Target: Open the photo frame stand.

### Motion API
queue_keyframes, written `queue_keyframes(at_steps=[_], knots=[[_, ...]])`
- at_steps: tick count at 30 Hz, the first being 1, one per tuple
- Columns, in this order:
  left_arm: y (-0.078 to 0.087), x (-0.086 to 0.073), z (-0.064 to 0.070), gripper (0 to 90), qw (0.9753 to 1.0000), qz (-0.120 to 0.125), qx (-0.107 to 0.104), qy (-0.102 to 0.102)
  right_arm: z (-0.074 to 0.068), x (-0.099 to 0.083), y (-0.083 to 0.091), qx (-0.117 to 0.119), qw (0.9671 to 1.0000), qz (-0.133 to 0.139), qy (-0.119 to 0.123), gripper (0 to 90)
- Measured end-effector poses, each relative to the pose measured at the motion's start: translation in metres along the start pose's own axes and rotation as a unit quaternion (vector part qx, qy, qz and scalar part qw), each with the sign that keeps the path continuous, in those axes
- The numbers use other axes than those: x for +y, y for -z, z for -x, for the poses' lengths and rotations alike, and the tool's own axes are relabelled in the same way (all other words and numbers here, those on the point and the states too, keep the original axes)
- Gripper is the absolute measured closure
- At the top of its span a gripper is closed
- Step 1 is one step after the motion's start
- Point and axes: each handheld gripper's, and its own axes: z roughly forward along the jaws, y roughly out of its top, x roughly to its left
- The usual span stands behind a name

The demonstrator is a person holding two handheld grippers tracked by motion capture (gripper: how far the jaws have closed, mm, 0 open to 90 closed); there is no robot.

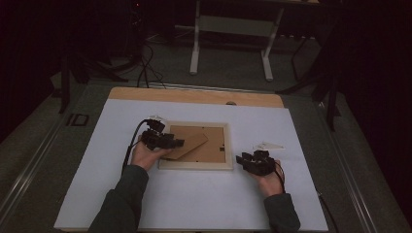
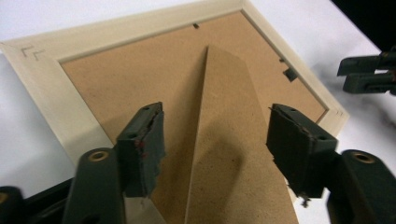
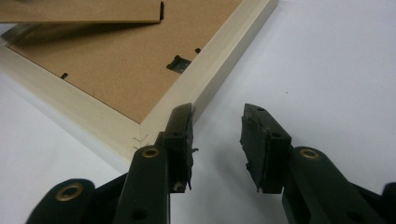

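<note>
At centre left of the high view our left gripper [image 1: 179,142] hangs over the face-down picture frame [image 1: 195,165], jaws spread wide either side of its raised cardboard stand [image 1: 187,143]; at right, our right gripper [image 1: 240,158] sits just beside the frame's corner, jaws parted, holding nothing.

high view: fixed above the near table [image 1: 194,204] edge, facing forward and down, far off. left gripper view: close, low, looking along its jaws over the picture frame [image 2: 74,126] back. right gripper view: close, low, at the frame's near right corner. shared by all: the frame and white tabletop.
</note>
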Motion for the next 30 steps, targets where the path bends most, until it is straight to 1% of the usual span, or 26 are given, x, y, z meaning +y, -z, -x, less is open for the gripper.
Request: queue_keyframes(at_steps=[5, 9, 14, 18, 22, 26, 30], knots=[[-0.004, -0.001, -0.001, 33.1, 0.9999, -0.008, -0.009, 0.0, -0.001, -0.001, 0.0, 0.001, 1.0, -0.001, 0.0, 63.1], [-0.006, -0.002, 0.0, 32.0, 0.9997, -0.016, -0.016, -0.001, -0.001, -0.001, 0.0, 0.001, 1.0, -0.002, -0.001, 63.1], [-0.01, -0.005, -0.003, 32.0, 0.9993, -0.028, -0.025, 0.006, -0.001, -0.001, -0.001, 0.002, 1.0, -0.002, -0.001, 63.1], [-0.011, -0.006, -0.002, 32.7, 0.999, -0.028, -0.035, 0.008, 0.0, -0.001, -0.001, 0.001, 1.0, -0.002, -0.002, 63.0], [-0.014, -0.007, 0.0, 33.5, 0.9986, -0.034, -0.041, 0.004, 0.0, -0.001, -0.001, 0.001, 1.0, -0.003, -0.001, 63.0], [-0.017, -0.008, 0.002, 34.1, 0.9981, -0.044, -0.044, 0.0, -0.001, -0.001, 0.0, 0.001, 1.0, -0.003, -0.002, 63.0], [-0.018, -0.009, 0.002, 37.3, 0.9978, -0.047, -0.047, 0.0, 0.0, -0.002, -0.001, 0.001, 1.0, -0.003, -0.001, 63.0]])
